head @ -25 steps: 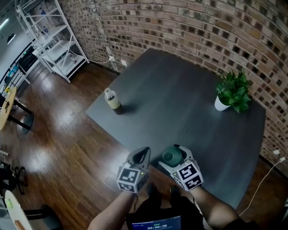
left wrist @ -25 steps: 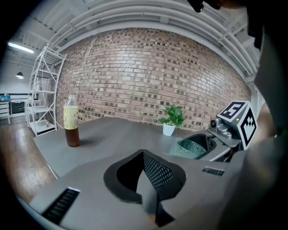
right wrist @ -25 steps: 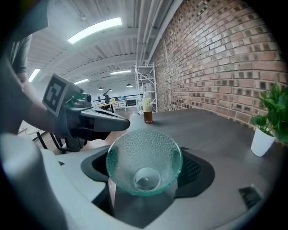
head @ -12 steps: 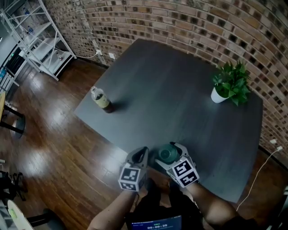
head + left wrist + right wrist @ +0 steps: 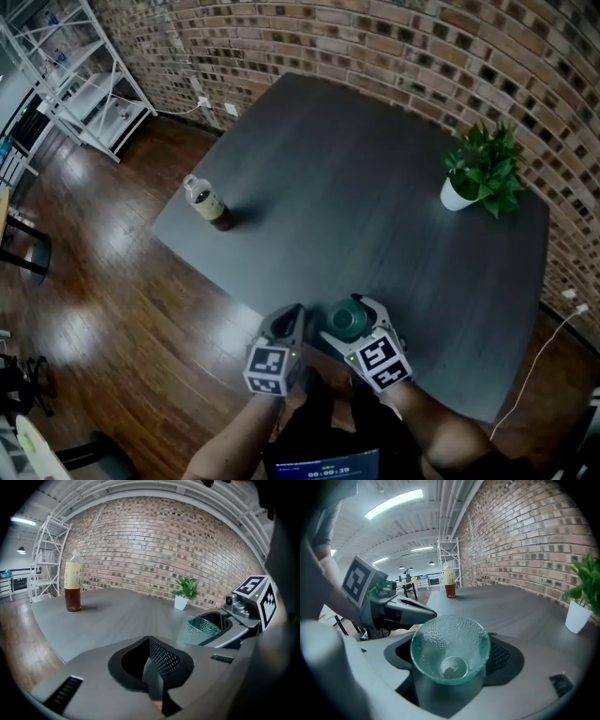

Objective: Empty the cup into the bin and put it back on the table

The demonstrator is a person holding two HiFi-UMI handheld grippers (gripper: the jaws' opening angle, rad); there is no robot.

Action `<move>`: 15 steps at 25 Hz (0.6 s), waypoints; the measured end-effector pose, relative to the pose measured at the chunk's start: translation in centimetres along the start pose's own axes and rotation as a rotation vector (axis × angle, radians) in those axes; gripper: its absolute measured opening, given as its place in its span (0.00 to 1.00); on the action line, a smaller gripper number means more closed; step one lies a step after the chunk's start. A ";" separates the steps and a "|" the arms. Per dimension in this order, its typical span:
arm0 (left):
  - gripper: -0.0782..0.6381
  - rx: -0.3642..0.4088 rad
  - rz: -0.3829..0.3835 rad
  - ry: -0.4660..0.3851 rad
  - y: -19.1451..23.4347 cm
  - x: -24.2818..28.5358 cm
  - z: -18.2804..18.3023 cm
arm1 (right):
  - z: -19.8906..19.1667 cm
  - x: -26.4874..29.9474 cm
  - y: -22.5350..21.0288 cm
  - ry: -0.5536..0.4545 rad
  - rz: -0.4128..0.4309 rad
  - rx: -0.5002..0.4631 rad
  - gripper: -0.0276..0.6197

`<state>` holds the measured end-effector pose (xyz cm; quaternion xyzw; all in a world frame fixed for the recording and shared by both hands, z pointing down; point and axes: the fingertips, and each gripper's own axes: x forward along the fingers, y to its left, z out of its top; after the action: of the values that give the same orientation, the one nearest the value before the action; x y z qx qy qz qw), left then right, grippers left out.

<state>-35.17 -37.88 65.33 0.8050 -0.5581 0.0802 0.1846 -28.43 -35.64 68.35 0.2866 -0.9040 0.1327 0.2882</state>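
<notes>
A green dimpled glass cup (image 5: 347, 321) stands upright between the jaws of my right gripper (image 5: 350, 317), which is shut on it over the near edge of the dark table (image 5: 375, 178). In the right gripper view the cup (image 5: 450, 651) looks empty, and the pads press on its sides. Whether its base touches the table I cannot tell. My left gripper (image 5: 292, 315) hangs just left of it, off the table's edge, jaws shut with nothing in them. The left gripper view shows the cup (image 5: 199, 630) to the right. No bin is in view.
A bottle with brown liquid (image 5: 206, 202) stands near the table's left corner. At the far right, by the brick wall, is a potted plant (image 5: 483, 173). A white metal shelf (image 5: 75, 75) stands on the wooden floor at the far left.
Both grippers have sunk a little at the table's near edge, the cup still held in the right one. The head view has shifted slightly.
</notes>
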 end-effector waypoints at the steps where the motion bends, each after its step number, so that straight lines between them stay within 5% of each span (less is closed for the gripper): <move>1: 0.10 -0.003 0.009 0.002 0.2 -0.1 0.0 | 0.0 0.0 0.0 -0.001 0.001 0.000 0.68; 15: 0.10 -0.012 -0.018 -0.044 -0.4 -1.1 1.9 | 1.5 -1.0 0.2 -0.039 0.013 0.008 0.76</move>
<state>-35.35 -37.48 63.16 0.8104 -0.5552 0.0573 0.1778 -28.58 -35.63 66.60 0.2844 -0.9108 0.1327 0.2683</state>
